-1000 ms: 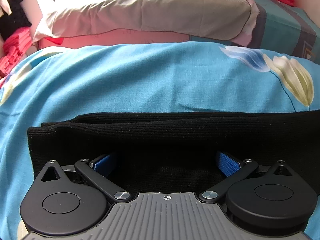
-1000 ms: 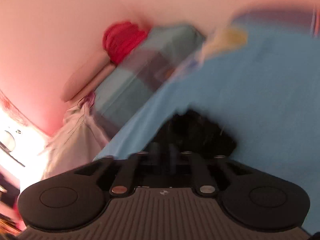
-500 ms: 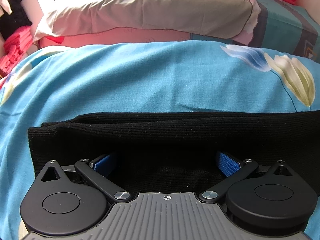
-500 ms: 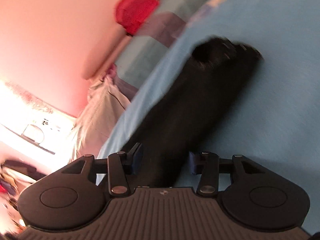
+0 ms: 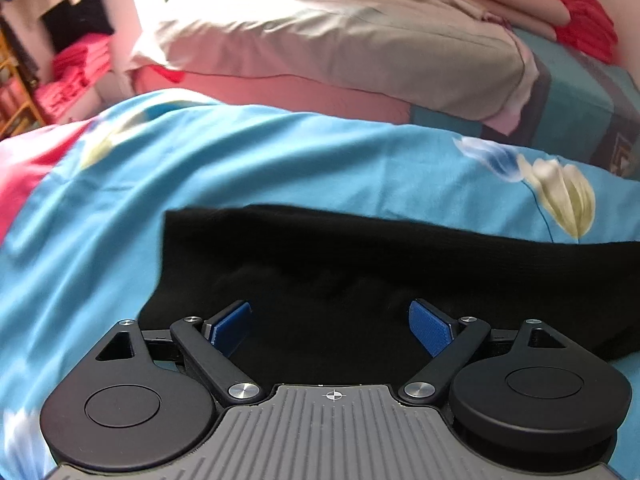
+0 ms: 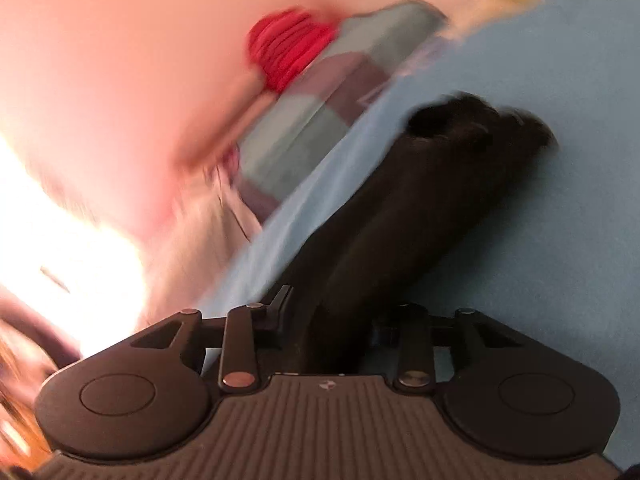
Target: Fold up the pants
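Observation:
Black ribbed pants (image 5: 360, 256) lie folded in a long band across the blue bedsheet (image 5: 240, 168). My left gripper (image 5: 330, 312) hovers over their left end, open, its blue pads (image 5: 430, 330) wide apart with nothing pinched. In the blurred right wrist view the pants (image 6: 420, 208) run away from the camera as a bunched strip ending in a rumpled lump. My right gripper (image 6: 332, 312) is closing its jaws, with the near end of that strip filling the gap between its dark fingers (image 6: 280, 304).
A grey-beige pillow (image 5: 340, 44) and a teal patterned cushion (image 5: 580, 100) lie at the head of the bed. Red folded cloth (image 5: 584, 28) sits behind them. Pink clothes (image 5: 76, 76) are stacked on a shelf at the far left. A pale tulip print (image 5: 560, 196) marks the sheet.
My left gripper rose and pulled back, so the pants' left end sits further right and more of the room shows. My right gripper's jaws narrowed around the pants strip.

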`<state>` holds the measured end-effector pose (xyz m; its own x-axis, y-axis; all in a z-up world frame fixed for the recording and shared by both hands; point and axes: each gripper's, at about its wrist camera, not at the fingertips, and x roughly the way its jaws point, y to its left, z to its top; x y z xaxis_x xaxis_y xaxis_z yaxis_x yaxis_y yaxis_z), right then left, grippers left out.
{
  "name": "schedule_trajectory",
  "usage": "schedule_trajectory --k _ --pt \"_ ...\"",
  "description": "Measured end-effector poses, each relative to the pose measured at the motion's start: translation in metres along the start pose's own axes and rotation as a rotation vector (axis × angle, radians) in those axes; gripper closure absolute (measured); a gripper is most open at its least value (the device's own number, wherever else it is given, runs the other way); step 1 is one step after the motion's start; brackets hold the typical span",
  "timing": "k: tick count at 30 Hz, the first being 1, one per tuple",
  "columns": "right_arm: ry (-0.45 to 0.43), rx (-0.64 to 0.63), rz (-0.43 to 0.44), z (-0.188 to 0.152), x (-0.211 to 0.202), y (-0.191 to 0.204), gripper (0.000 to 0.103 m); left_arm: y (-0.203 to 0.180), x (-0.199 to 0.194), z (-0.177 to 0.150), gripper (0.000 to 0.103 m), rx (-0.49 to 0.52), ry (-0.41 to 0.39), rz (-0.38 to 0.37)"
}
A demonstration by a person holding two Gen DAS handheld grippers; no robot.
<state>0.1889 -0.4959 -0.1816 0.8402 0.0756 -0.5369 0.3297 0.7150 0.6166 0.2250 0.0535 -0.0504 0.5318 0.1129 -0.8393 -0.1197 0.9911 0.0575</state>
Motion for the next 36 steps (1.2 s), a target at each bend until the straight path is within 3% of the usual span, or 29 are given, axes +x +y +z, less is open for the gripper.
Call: schedule_trajectory --k 3,5,8,11,13,14,16,17,18,19,21,23,26,28,32,34,36 --pt "-0.032 -0.136 -0.131 0.003 -0.011 0.037 0.082 0.010 -0.014 -0.010 0.000 -0.006 -0.020 0.010" --pt "-0.119 -0.360 -0.179 -0.012 -0.026 0.087 0.082 0.016 -0.019 -0.014 0.000 -0.013 -0.030 0.020" --pt "-0.247 -0.706 -0.147 -0.063 -0.050 0.165 0.082 0.021 -0.020 -0.014 0.000 -0.015 -0.034 0.017" --pt "-0.338 -1.064 -0.076 -0.148 -0.063 0.232 0.075 0.021 -0.023 -0.013 0.000 0.010 -0.063 0.011" --pt "-0.343 -1.325 -0.022 -0.218 -0.055 0.256 0.068 0.021 -0.024 -0.012 0.000 0.030 -0.080 0.017" --pt "-0.303 -1.471 -0.025 -0.252 -0.042 0.260 0.065 0.021 -0.024 -0.011 0.000 0.037 -0.086 0.018" --pt "-0.138 -1.719 -0.049 -0.304 -0.011 0.255 0.079 0.021 -0.024 -0.010 0.000 0.055 -0.095 0.015" --pt "-0.108 -1.764 -0.063 -0.316 -0.003 0.252 0.079 0.021 -0.024 -0.010 0.000 0.064 -0.097 0.010" --pt "-0.159 -1.782 -0.076 -0.322 -0.003 0.252 0.080 0.021 -0.024 -0.009 0.000 0.073 -0.101 0.005" --pt "-0.147 -1.774 -0.077 -0.319 -0.002 0.256 0.080 0.020 -0.024 -0.009 0.000 0.084 -0.107 0.002" --pt "-0.120 -1.677 -0.044 -0.302 -0.008 0.269 0.080 0.013 -0.022 -0.006 0.000 0.101 -0.117 -0.015" --pt "-0.151 -1.659 -0.022 -0.295 -0.008 0.279 0.080 0.003 -0.020 -0.002 0.000 0.107 -0.125 -0.049" --pt "-0.102 -1.806 -0.014 -0.316 0.008 0.266 0.080 -0.019 -0.012 0.008 0.000 0.108 -0.139 -0.108" --pt "-0.140 -1.835 -0.027 -0.322 0.011 0.259 0.080 -0.039 0.001 0.012 0.000 0.113 -0.133 -0.148" --pt "-0.187 -1.760 -0.058 -0.306 0.009 0.262 0.047 -0.082 0.047 0.006 0.000 0.185 -0.048 -0.124" --pt "-0.198 -1.745 -0.079 -0.294 0.007 0.255 0.044 -0.093 0.064 -0.003 0.000 0.217 -0.030 -0.093" --pt "-0.210 -1.756 -0.099 -0.286 -0.002 0.236 0.042 -0.094 0.064 -0.007 0.000 0.221 -0.063 -0.069"
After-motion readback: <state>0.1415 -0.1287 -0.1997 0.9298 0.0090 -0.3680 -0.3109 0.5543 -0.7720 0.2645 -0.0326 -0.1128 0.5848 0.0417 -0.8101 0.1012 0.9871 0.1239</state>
